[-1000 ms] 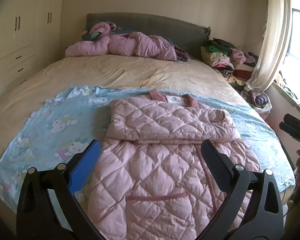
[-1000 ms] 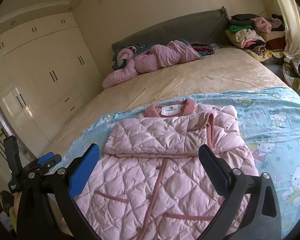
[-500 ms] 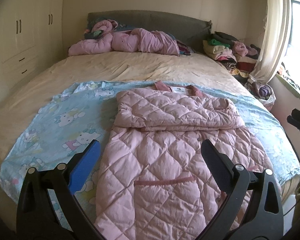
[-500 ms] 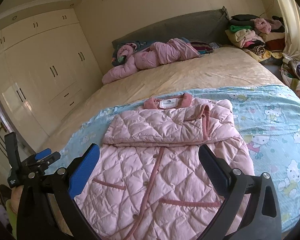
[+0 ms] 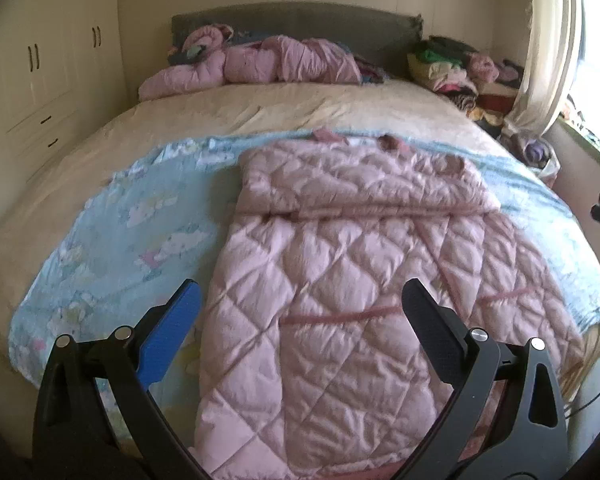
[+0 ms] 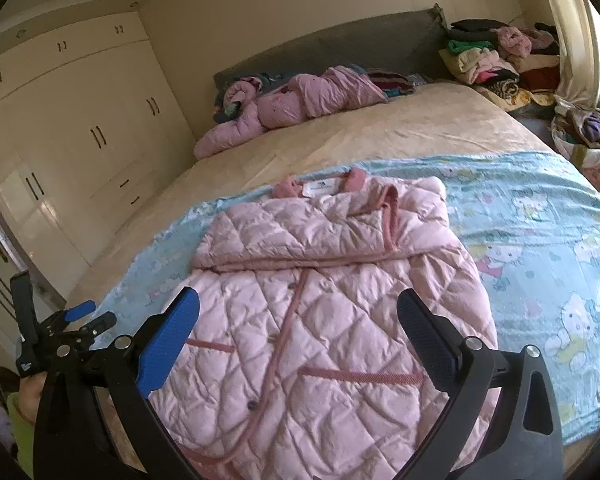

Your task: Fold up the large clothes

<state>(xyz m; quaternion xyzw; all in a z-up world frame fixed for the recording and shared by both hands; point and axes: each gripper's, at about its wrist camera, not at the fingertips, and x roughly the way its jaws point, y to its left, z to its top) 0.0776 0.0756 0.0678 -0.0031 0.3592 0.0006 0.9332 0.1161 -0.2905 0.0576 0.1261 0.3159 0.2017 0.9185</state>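
Observation:
A pink quilted coat [image 5: 340, 264] lies flat on a light blue cartoon blanket [image 5: 112, 240] on the bed, collar at the far end, both sleeves folded across the chest. It also shows in the right wrist view [image 6: 324, 312]. My left gripper [image 5: 300, 304] is open and empty, held above the coat's lower left part. My right gripper [image 6: 298, 312] is open and empty above the coat's lower middle. The left gripper also shows at the left edge of the right wrist view [image 6: 60, 332]. The coat's hem is hidden below both views.
The blanket [image 6: 540, 264] covers the near half of a beige bed [image 5: 284, 108]. Another pink coat [image 5: 260, 64] lies crumpled by the grey headboard. A pile of clothes [image 5: 460, 68] sits at the far right by a curtain. White wardrobes [image 6: 72, 140] line the left wall.
Both grippers have drawn back and lowered toward the foot of the bed, so more of the coat's lower part shows. Both stay open and the coat has not moved.

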